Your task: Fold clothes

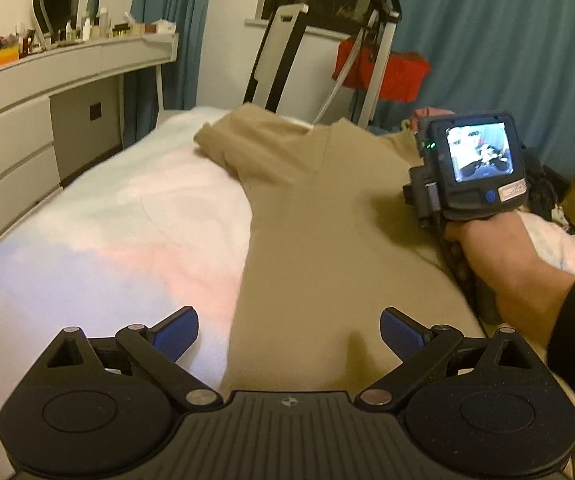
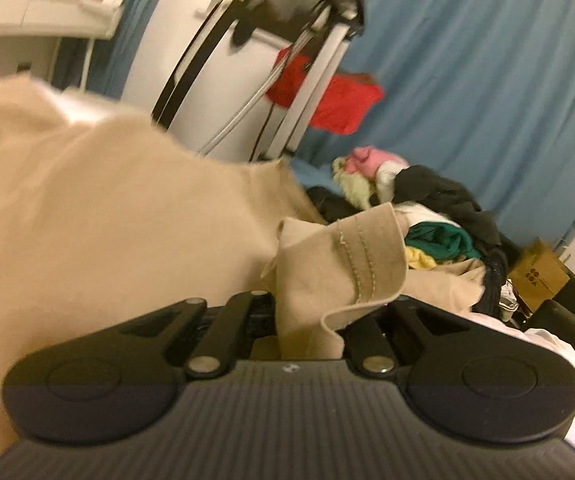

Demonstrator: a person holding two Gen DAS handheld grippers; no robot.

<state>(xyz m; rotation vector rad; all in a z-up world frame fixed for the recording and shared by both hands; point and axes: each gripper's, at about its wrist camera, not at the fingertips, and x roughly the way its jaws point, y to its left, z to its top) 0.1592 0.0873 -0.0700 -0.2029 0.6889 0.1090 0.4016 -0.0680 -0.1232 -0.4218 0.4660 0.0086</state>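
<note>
One tan shirt (image 1: pixel 319 216) lay spread on the bed (image 1: pixel 107 240), long axis running from the near edge toward the far end, collar end away from both grippers. Its left sleeve (image 1: pixel 227 140) was bunched near the far end, out over the bare white sheet.

Left gripper (image 1: pixel 289 332): released, blue pads (image 1: pixel 177 332) wide apart, hovering over the shirt's near hem right on its left side edge. Nothing between the pads.

Right gripper (image 2: pixel 307 320): clenched on a stitched fold of the same tan cloth, likely the right sleeve or side edge. It sat at the shirt's right edge, further up toward the shoulder, so it was the nearer one to the collar end. The right hand (image 1: pixel 487 248) gripped the handle.

Judgement: the next move turns on carrying the gripped right edge leftward across the long axis; the left gripper had the hem directly below it if pinning were needed. Whether a fold was already in, I couldn't tell.

Count: one shirt laid out, two grippers, one pile of mixed clothes (image 2: pixel 427 216) at the bed's far right corner; items in it too tangled to count.
</note>
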